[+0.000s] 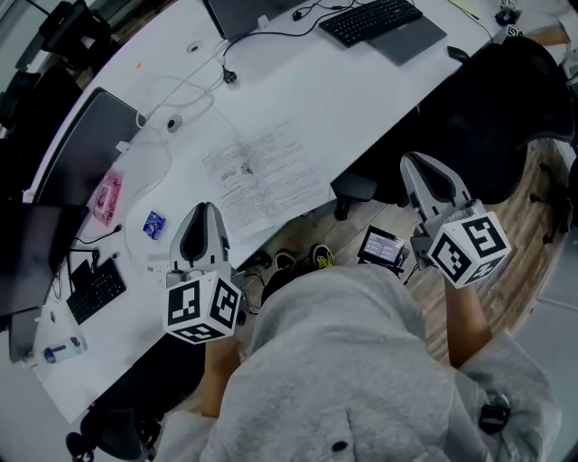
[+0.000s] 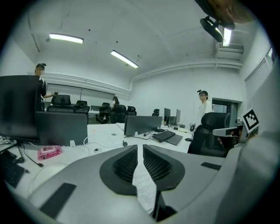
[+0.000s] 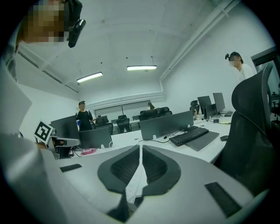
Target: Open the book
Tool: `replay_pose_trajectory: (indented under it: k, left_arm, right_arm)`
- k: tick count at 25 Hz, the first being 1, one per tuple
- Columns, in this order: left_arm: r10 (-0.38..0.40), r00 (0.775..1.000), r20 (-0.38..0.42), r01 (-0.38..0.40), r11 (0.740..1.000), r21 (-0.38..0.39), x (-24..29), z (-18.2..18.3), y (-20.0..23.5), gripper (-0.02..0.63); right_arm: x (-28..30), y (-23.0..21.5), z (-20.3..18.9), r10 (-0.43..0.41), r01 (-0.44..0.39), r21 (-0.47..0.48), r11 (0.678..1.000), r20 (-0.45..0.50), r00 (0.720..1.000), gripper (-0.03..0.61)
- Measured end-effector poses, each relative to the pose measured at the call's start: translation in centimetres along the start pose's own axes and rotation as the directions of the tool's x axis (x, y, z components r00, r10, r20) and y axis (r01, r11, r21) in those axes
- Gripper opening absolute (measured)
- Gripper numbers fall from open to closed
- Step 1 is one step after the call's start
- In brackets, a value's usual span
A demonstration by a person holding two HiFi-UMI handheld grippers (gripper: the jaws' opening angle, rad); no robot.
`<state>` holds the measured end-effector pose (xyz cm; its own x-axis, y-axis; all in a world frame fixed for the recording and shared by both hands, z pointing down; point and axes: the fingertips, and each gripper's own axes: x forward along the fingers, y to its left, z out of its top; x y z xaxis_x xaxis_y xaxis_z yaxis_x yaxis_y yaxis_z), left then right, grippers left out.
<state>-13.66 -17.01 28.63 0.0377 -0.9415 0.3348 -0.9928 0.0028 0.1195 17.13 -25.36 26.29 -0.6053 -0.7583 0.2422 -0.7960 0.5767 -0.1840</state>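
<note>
The book (image 1: 262,180) is seen lying open and flat, printed pages up, close to the near edge of the white tabletop (image 1: 361,99), so the task is judged as good as done. The left gripper (image 1: 205,215) is held just beside the book's near left corner, jaws together on nothing, with only a sliver of printed page glimpsed through the slit between them. The right gripper (image 1: 423,167) is held off the near edge, over the floor and beside a black office chair (image 1: 492,99), jaws likewise together and empty. Trouble, if it comes, is expected from the left side: with the closed tips so near the page corner, a careless sweep could catch and crease a leaf. The book could also be pushed along a top that looks smooth and slippery, and so near the edge it could be tipped off. Whether the pages would spring back by themselves cannot be told. A loose cable (image 1: 194,95) is laid just beyond the book's far edge and could be snagged. A pink packet (image 1: 107,197) and a blue packet (image 1: 154,224) are noted toward the left end, and a black keyboard (image 1: 370,18) at the far right corner. An open office is shown around: rows of desks, monitors, ceiling strip lights (image 2: 124,59), and other people standing (image 2: 203,105) in the background.
</note>
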Motion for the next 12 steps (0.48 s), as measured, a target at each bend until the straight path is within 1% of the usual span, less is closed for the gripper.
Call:
replay_pose_trajectory:
  k: [6,12]
  left_arm:
    - [0.01,1.0,-0.003,-0.01,1.0,-0.017,0.0,-0.6,-0.9,0.045]
    - [0.022,1.0,-0.001,-0.022,0.999,-0.024,0.1,-0.6,-1.3,0.046]
  right_arm:
    - [0.2,-0.4,-0.1,0.026,-0.026,-0.013,1.0,-0.007,1.0,0.043]
    - [0.1,-0.9,-0.3,0.034,-0.034,-0.01,0.999,-0.014,0.999,0.041]
